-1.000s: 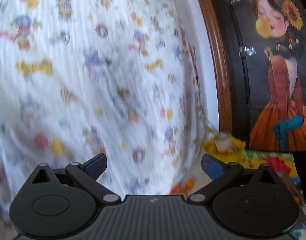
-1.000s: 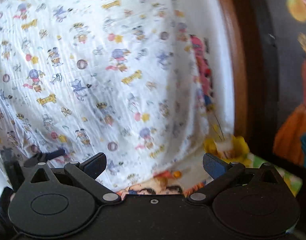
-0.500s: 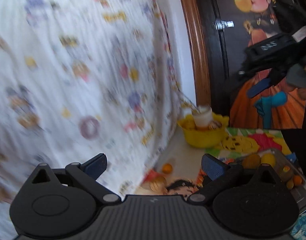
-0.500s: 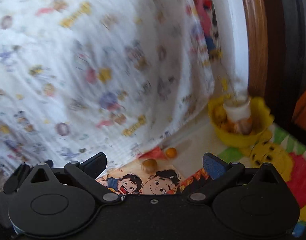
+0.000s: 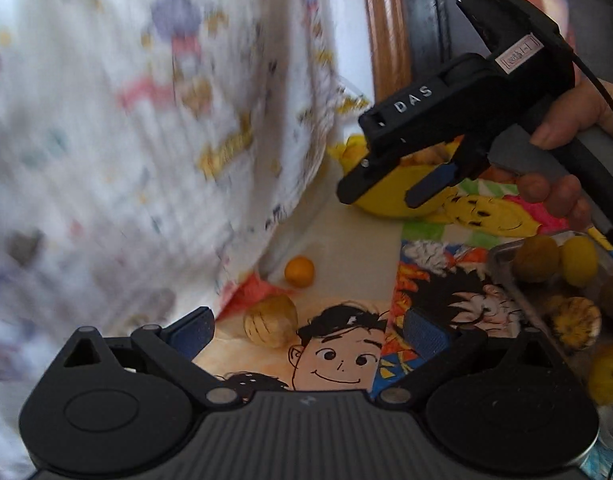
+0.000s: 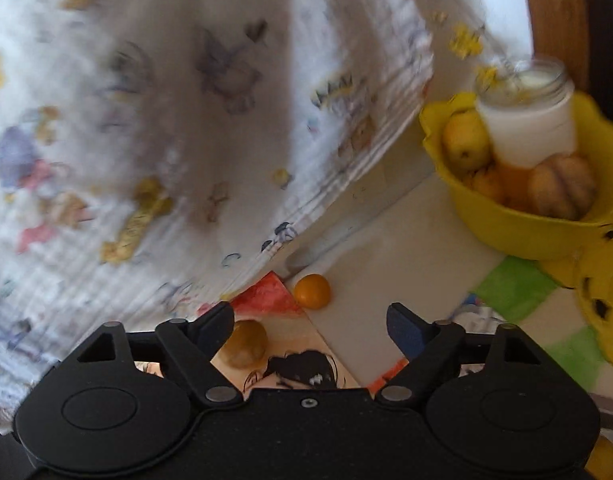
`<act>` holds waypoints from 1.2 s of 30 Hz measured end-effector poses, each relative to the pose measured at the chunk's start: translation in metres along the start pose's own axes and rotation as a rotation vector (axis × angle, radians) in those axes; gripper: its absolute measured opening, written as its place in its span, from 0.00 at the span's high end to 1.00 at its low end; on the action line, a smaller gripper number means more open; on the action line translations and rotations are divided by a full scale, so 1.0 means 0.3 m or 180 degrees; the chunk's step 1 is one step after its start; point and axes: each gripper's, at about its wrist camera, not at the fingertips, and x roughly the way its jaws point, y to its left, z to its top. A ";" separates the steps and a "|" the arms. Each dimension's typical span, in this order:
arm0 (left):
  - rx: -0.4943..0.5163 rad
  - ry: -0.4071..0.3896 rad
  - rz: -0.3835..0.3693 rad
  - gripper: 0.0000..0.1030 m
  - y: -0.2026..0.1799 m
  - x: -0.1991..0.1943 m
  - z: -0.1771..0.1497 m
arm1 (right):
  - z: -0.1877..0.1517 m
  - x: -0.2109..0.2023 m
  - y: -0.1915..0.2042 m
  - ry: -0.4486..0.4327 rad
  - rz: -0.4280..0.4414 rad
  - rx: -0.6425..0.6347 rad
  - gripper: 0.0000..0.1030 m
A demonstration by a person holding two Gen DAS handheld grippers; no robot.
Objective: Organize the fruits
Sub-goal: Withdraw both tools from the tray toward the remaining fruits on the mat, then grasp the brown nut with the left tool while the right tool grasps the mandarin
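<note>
A small round orange fruit (image 5: 299, 271) (image 6: 312, 291) and a ribbed tan nut-like fruit (image 5: 270, 326) (image 6: 244, 343) lie on the cartoon-printed table cover beside a hanging patterned cloth. My left gripper (image 5: 310, 332) is open low over the cover, with the tan fruit just ahead of its left finger. My right gripper (image 6: 308, 326) (image 5: 386, 194) is open with its jaws closing. Nothing is between them, and the orange fruit lies just beyond the gap. A yellow bowl (image 6: 526, 232) (image 5: 390, 200) holds several fruits and a white jar (image 6: 530, 120).
A clear tray (image 5: 502, 252) at the right of the left wrist view holds several yellow and brown fruits. The white patterned cloth (image 5: 146, 120) (image 6: 186, 120) hangs close on the left. A wooden frame (image 5: 386, 40) and a dark painted panel stand behind. A person's hand (image 5: 562, 120) holds the right gripper.
Both grippers have dropped from facing the cloth down toward the table. The two loose fruits are now close ahead. The right gripper has come into the left wrist view, and its jaws have narrowed.
</note>
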 end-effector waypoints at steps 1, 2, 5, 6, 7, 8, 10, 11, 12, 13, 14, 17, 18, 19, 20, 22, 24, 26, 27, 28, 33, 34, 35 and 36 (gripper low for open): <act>-0.0045 0.0032 0.0023 0.00 0.005 0.029 -0.007 | 0.006 0.032 -0.010 0.0017 0.0033 0.0015 0.20; -0.0095 0.0069 0.0064 0.00 0.012 0.057 -0.012 | 0.011 0.066 -0.017 0.0036 0.0069 0.0027 0.21; -0.0228 0.0133 0.0158 0.03 0.034 0.121 -0.028 | 0.023 0.150 -0.026 0.0085 0.0121 0.0028 0.27; -0.0256 0.0147 0.0165 0.03 0.041 0.139 -0.032 | 0.025 0.174 -0.027 0.0097 0.0128 0.0015 0.29; -0.0284 0.0170 0.0177 0.05 0.047 0.156 -0.036 | 0.027 0.198 -0.026 0.0112 0.0131 0.0006 0.32; -0.0306 0.0190 0.0198 0.07 0.051 0.173 -0.039 | 0.029 0.221 -0.026 0.0123 0.0132 0.0004 0.33; -0.0349 0.0211 0.0214 0.10 0.059 0.197 -0.044 | 0.031 0.260 -0.031 0.0143 0.0138 0.0026 0.37; -0.0367 0.0212 0.0214 0.11 0.062 0.206 -0.045 | 0.032 0.274 -0.034 0.0150 0.0142 0.0036 0.38; -0.0378 0.0207 0.0205 0.12 0.063 0.214 -0.047 | 0.033 0.286 -0.038 0.0153 0.0141 0.0046 0.40; -0.0380 0.0199 0.0201 0.13 0.061 0.220 -0.047 | 0.033 0.302 -0.039 0.0158 0.0138 0.0056 0.41; -0.0378 0.0191 0.0199 0.14 0.062 0.224 -0.047 | 0.033 0.312 -0.043 0.0165 0.0142 0.0067 0.41; -0.0380 0.0189 0.0193 0.19 0.058 0.251 -0.045 | 0.032 0.331 -0.048 0.0177 0.0148 0.0077 0.44; -0.0398 0.0199 0.0192 0.20 0.059 0.261 -0.041 | 0.032 0.340 -0.048 0.0183 0.0152 0.0076 0.45; -0.0425 0.0211 0.0193 0.21 0.061 0.270 -0.041 | 0.030 0.346 -0.047 0.0188 0.0155 0.0075 0.46; -0.0444 0.0223 0.0192 0.24 0.061 0.278 -0.038 | 0.029 0.344 -0.047 0.0196 0.0158 0.0071 0.46; -0.0478 0.0253 0.0208 0.27 0.064 0.293 -0.035 | 0.028 0.356 -0.045 0.0212 0.0153 0.0060 0.48; -0.0503 0.0271 0.0226 0.29 0.068 0.303 -0.034 | 0.026 0.364 -0.044 0.0227 0.0158 0.0055 0.48; -0.0518 0.0293 0.0238 0.33 0.070 0.318 -0.036 | 0.024 0.368 -0.042 0.0231 0.0167 0.0046 0.48; -0.0524 0.0308 0.0246 0.34 0.071 0.325 -0.036 | 0.022 0.371 -0.041 0.0235 0.0168 0.0037 0.48; -0.0530 0.0319 0.0253 0.36 0.073 0.330 -0.037 | 0.020 0.377 -0.039 0.0237 0.0166 0.0027 0.48; -0.0622 0.0355 0.0255 0.42 0.084 0.342 -0.039 | 0.015 0.394 -0.033 0.0256 0.0167 -0.0001 0.51; -0.0648 0.0359 0.0251 0.43 0.087 0.346 -0.038 | 0.016 0.394 -0.033 0.0252 0.0167 -0.0003 0.51; -0.0672 0.0363 0.0252 0.44 0.090 0.348 -0.038 | 0.015 0.396 -0.033 0.0253 0.0166 -0.0002 0.51; -0.0694 0.0370 0.0254 0.45 0.093 0.352 -0.038 | 0.009 0.423 -0.031 0.0258 0.0162 0.0002 0.53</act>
